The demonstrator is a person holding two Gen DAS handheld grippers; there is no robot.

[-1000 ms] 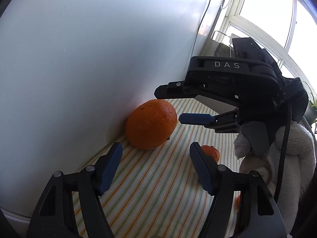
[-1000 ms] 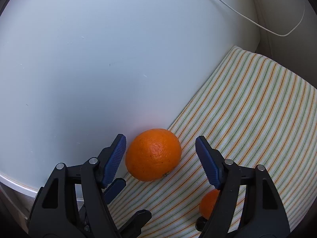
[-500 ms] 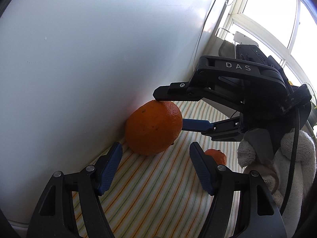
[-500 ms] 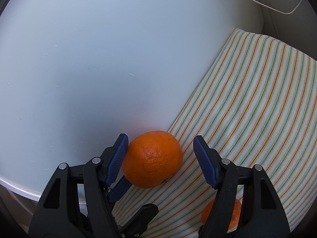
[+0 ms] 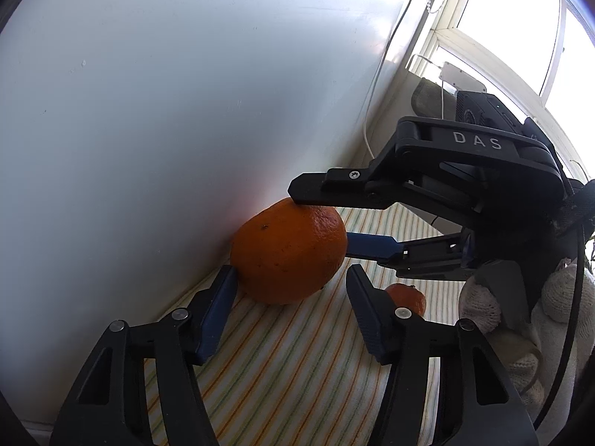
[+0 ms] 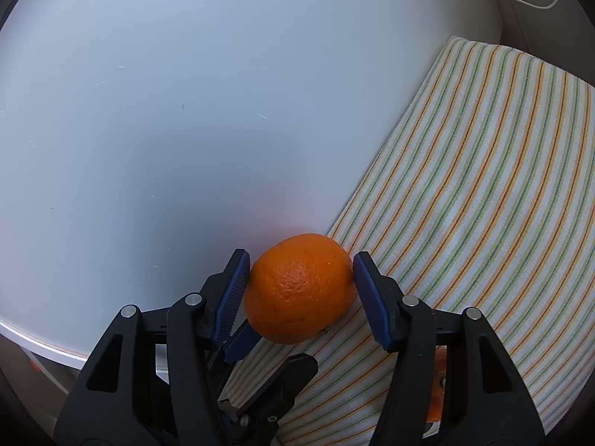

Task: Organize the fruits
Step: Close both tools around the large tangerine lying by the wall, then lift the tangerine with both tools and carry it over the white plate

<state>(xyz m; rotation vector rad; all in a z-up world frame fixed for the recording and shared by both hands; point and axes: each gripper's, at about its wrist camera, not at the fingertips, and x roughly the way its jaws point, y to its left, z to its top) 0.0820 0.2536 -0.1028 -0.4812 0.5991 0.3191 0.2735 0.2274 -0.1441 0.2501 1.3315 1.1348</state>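
Right gripper (image 6: 299,290): I see my fingers (image 6: 372,310) spread either side of the large orange (image 6: 299,291), both blue pads touching or all but touching its flanks; I cannot tell if they squeeze it yet.
Large orange: it sits between my right fingers, resting on the striped cloth (image 6: 483,200) and against the white panel (image 6: 167,111) on the left finger's side.
Left gripper (image 5: 292,314): my fingers (image 5: 366,321) are spread wide and hold nothing; the large orange (image 5: 288,252) lies just ahead of the tips, nearer the left finger.
Right gripper from the left wrist view: it reaches in from the right-finger side, its upper black finger lying over the top of the orange and the blue pad against its far side.
Small orange (image 5: 407,297): on the cloth just beyond my left gripper's right finger, apart from the large one.
Knitted glove (image 5: 520,319): white, wrapped round the right gripper's handle.
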